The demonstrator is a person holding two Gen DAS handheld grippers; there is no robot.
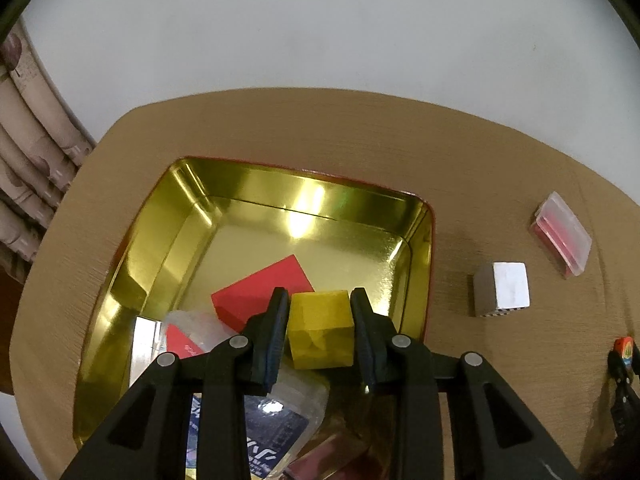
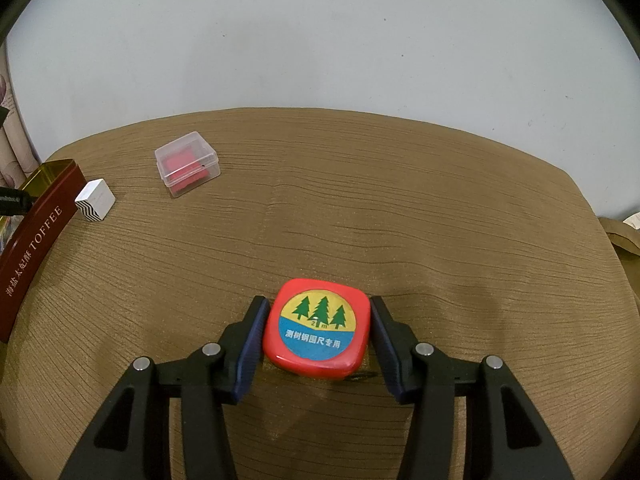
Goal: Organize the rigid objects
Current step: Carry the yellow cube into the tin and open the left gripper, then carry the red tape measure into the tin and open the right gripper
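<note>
My left gripper (image 1: 320, 308) is shut on a yellow cube (image 1: 321, 328) and holds it over the near part of a gold-lined tin (image 1: 248, 196). In the tin lie a red card box (image 1: 262, 288), clear plastic cases and a blue-labelled case (image 1: 256, 432). My right gripper (image 2: 316, 320) straddles a red tape measure (image 2: 316, 330) with a tree label on the table; its fingers (image 2: 252, 340) stand at the sides, the left one close, the right one with a small gap.
On the brown table (image 2: 360, 200) lie a white cube with a zigzag side (image 2: 95, 199) (image 1: 502, 289) and a clear box with a red insert (image 2: 187, 163) (image 1: 562, 234). The tin's red outer wall reads TOFFEE (image 2: 36, 248). A curtain (image 1: 24, 152) hangs at the left.
</note>
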